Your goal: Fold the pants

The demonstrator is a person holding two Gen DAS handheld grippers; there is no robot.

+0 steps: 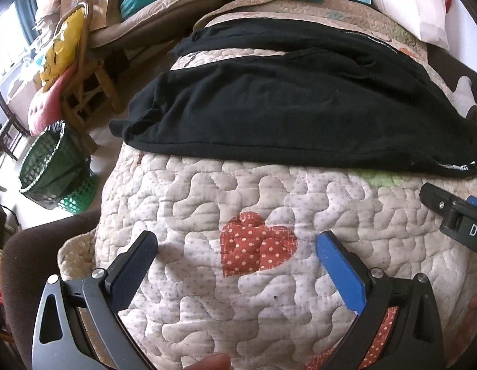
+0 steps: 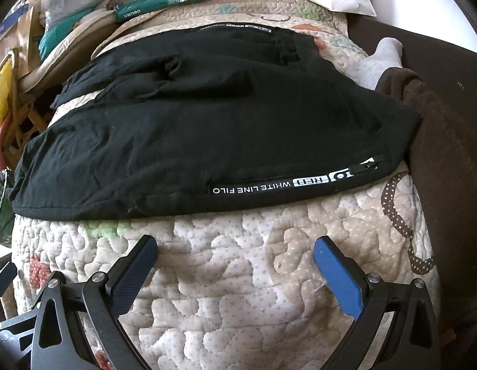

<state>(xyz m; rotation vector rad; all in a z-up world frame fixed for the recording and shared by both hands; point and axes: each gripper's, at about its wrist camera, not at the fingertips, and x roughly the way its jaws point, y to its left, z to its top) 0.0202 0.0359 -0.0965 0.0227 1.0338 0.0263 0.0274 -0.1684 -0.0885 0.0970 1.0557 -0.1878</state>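
Quilt (image 2: 226, 277) under crosswise black pants (image 2: 207, 129)

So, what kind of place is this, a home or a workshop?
Most likely a lived-in home. Black pants lie on a quilted patchwork cover, with a cushioned wooden chair and a green wastebasket beside it.

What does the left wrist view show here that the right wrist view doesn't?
Only the left wrist view: a red dotted heart patch between the open left gripper fingers, and a green mesh bin beside the bed. Only the right wrist view: white lettering along the pants' near edge, with the open right gripper short of it. Both: black pants lying flat on the quilted bedspread.
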